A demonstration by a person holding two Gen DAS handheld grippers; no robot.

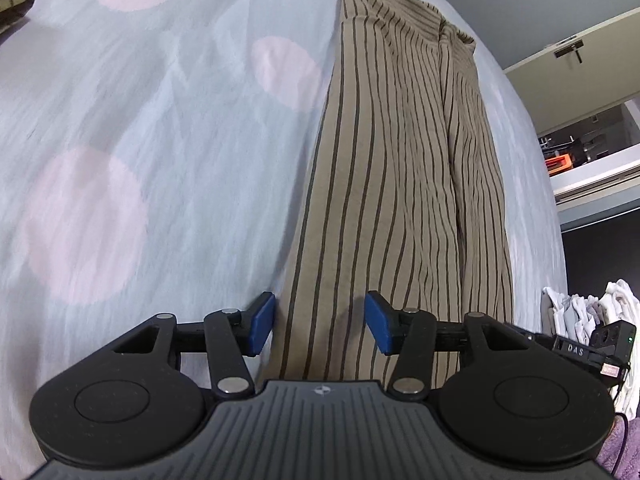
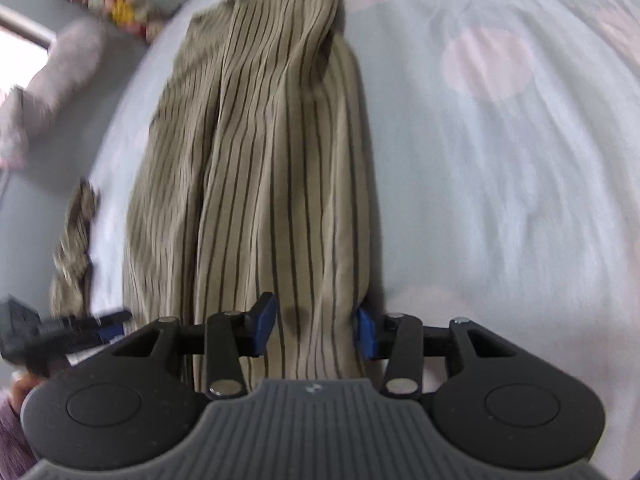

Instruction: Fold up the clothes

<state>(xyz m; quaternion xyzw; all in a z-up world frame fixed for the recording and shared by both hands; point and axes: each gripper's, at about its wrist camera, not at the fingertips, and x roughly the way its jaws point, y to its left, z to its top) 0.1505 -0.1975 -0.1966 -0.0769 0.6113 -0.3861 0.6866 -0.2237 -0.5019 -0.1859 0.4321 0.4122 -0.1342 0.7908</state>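
A tan garment with dark stripes [image 1: 400,160] lies stretched out lengthwise on a pale blue bed sheet with pink dots [image 1: 140,140]. My left gripper [image 1: 320,324] hovers low over the garment's near end, jaws apart, with the cloth's left edge running between the blue pads [image 1: 262,322] untouched. In the right wrist view the same garment [image 2: 272,160] lies in long folds. My right gripper [image 2: 316,326] straddles a raised fold at its near end, open; the fold's edge covers part of one pad [image 2: 366,334]. The left gripper [image 2: 104,328] shows blurred at the lower left.
A smaller striped piece of cloth [image 2: 76,248] lies left of the garment near the bed's edge. White clothes [image 1: 592,316] and a black device [image 1: 596,346] sit at the right, a cabinet [image 1: 580,128] beyond. A pink plush toy [image 2: 48,88] lies off the bed.
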